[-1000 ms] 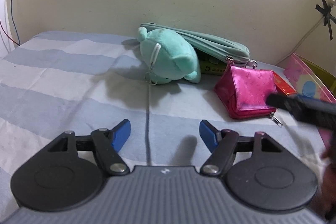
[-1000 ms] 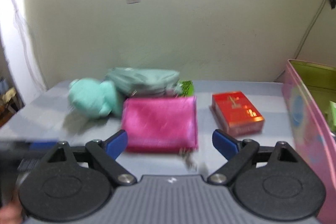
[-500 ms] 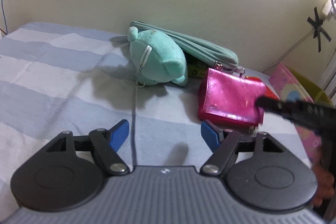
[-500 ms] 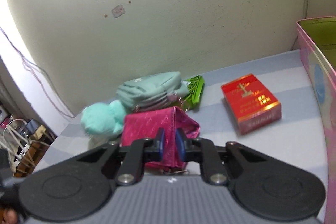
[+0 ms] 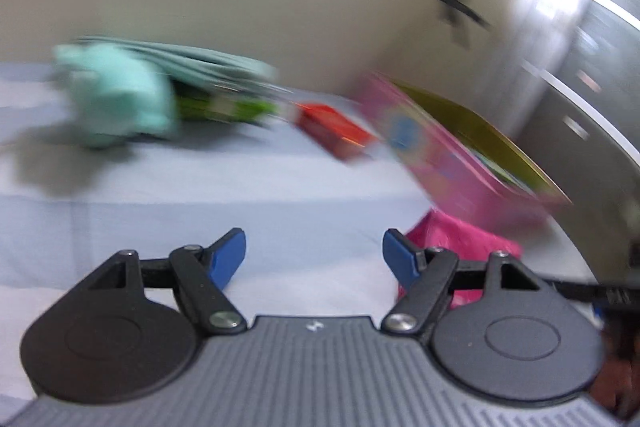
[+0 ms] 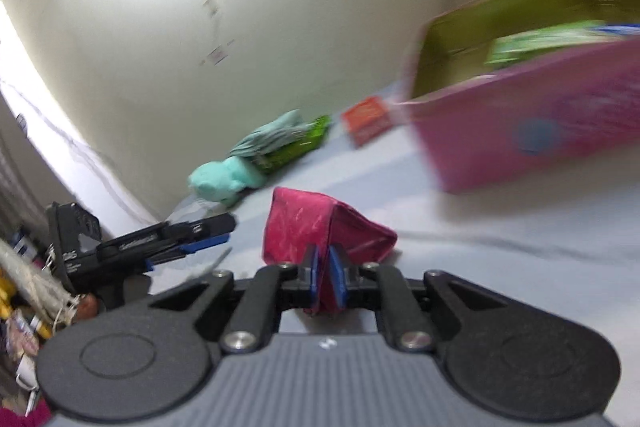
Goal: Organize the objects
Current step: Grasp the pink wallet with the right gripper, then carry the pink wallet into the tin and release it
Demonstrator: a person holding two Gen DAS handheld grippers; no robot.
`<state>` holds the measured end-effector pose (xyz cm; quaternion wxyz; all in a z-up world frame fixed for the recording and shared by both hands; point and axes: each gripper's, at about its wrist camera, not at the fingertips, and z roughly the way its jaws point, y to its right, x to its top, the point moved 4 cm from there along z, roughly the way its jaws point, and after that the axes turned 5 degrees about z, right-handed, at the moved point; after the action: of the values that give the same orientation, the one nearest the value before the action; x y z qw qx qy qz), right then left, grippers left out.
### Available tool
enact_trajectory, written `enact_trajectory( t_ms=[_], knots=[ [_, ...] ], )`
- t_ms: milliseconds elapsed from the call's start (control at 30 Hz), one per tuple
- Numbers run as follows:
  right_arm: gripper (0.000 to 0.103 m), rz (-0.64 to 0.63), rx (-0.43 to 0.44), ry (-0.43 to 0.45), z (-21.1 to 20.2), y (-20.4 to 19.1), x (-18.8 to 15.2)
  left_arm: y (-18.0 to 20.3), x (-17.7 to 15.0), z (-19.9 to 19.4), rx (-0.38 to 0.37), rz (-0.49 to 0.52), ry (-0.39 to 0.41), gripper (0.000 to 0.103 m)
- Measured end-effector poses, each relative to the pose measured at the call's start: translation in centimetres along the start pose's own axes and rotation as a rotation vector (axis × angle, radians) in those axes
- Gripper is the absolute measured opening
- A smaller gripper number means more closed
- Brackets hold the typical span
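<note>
My right gripper [image 6: 325, 275] is shut on a shiny magenta pouch [image 6: 320, 227] and holds it above the striped cloth, left of the pink tin [image 6: 532, 135]. The pouch also shows in the left wrist view [image 5: 460, 239], behind my right finger there. My left gripper [image 5: 314, 253] is open and empty over the cloth; it also shows in the right wrist view [image 6: 192, 233]. A mint plush toy [image 5: 116, 99], a teal pouch [image 5: 212, 67], a green packet [image 5: 224, 109] and a red box [image 5: 334, 131] lie by the wall. Both views are blurred.
The pink tin [image 5: 460, 163] stands open at the right with a green packet [image 6: 548, 41] inside. The wall runs close behind the objects. Clutter lies off the bed's left edge [image 6: 24, 299].
My right gripper has lifted the magenta pouch away from the pile and carried it toward the pink tin. My left gripper has swung right and stays open.
</note>
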<state>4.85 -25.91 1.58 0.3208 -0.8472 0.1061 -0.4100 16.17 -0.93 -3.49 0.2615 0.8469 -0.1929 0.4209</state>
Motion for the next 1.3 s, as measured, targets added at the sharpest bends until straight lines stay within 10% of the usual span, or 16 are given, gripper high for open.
enact_trajectory(
  t_ms=[333, 600, 967, 1300],
  knots=[
    [0.013, 0.074, -0.113, 0.156, -8.3, 5.8, -1.0, 8.9, -0.6, 2.2, -0.251, 0.105, -0.08, 0.074],
    [0.019, 0.015, -0.045, 0.119, -6.7, 5.9, -1.5, 13.1, -1.7, 5.6, -0.343, 0.142, -0.186, 0.044],
    [0.013, -0.167, -0.031, 0.24, -7.4, 3.0, 5.1, 16.5, 5.8, 6.1, -0.262, 0.271, -0.073, 0.041],
    [0.016, -0.253, -0.202, 0.311, -2.4, 8.1, 15.3, 19.6, 12.6, 16.6, -0.08, 0.296, -0.078, 0.041]
  ],
)
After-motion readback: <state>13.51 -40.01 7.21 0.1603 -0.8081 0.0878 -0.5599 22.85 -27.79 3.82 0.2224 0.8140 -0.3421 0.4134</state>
